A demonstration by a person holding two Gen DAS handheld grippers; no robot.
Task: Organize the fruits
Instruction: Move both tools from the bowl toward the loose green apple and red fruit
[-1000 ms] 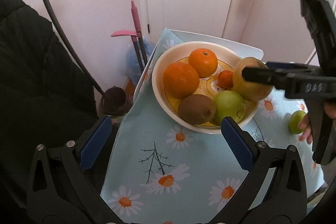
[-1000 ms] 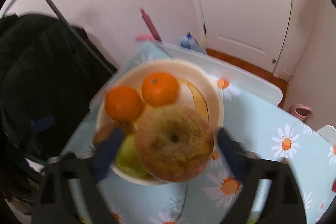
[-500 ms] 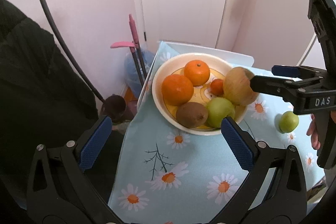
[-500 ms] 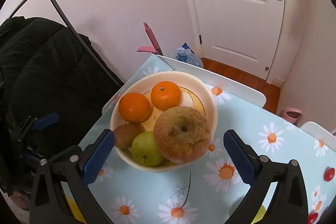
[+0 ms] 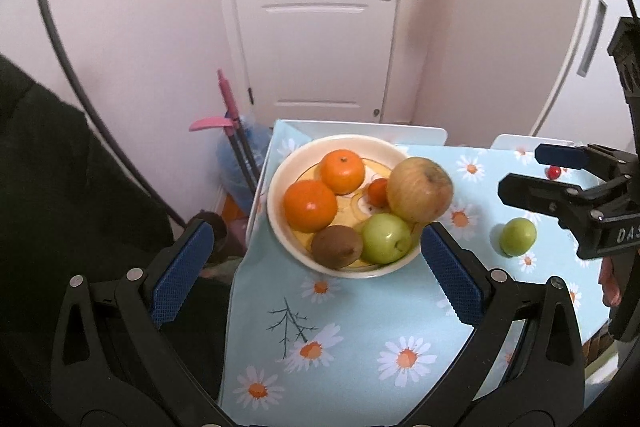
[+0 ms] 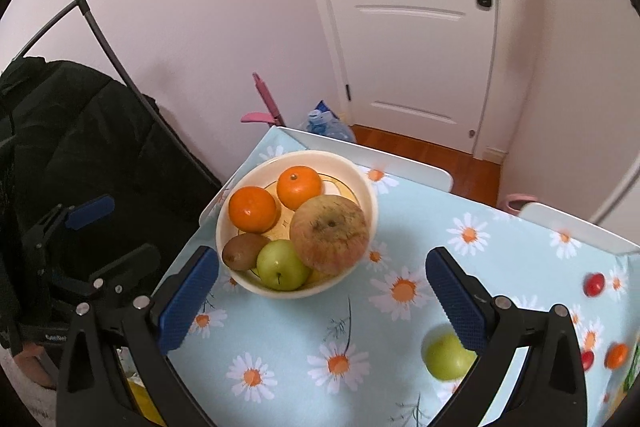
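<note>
A cream bowl (image 5: 280, 183) (image 6: 360, 171) stands at the far left of the daisy-print table. It holds two oranges (image 5: 310, 206) (image 6: 252, 209), a kiwi (image 5: 337, 246) (image 6: 242, 251), a green apple (image 5: 386, 238) (image 6: 282, 265), a small tomato (image 5: 378, 191) and a large brownish apple (image 5: 419, 189) (image 6: 329, 235). A second green apple (image 5: 517, 237) (image 6: 446, 357) lies loose on the cloth. My left gripper (image 5: 312, 275) is open and empty in front of the bowl. My right gripper (image 6: 322, 297) is open and empty, drawn back from the bowl; it also shows in the left wrist view (image 5: 536, 175).
Small red and orange fruits (image 6: 594, 285) lie at the table's right side. A pink mop handle (image 5: 228, 103) and a blue bag (image 6: 328, 123) stand beyond the far edge. A black coat (image 6: 80, 147) hangs left. A white door (image 5: 320, 7) is behind.
My right gripper opened, left the large brownish apple in the bowl, and pulled back to the right. My left gripper drew back and rose a little.
</note>
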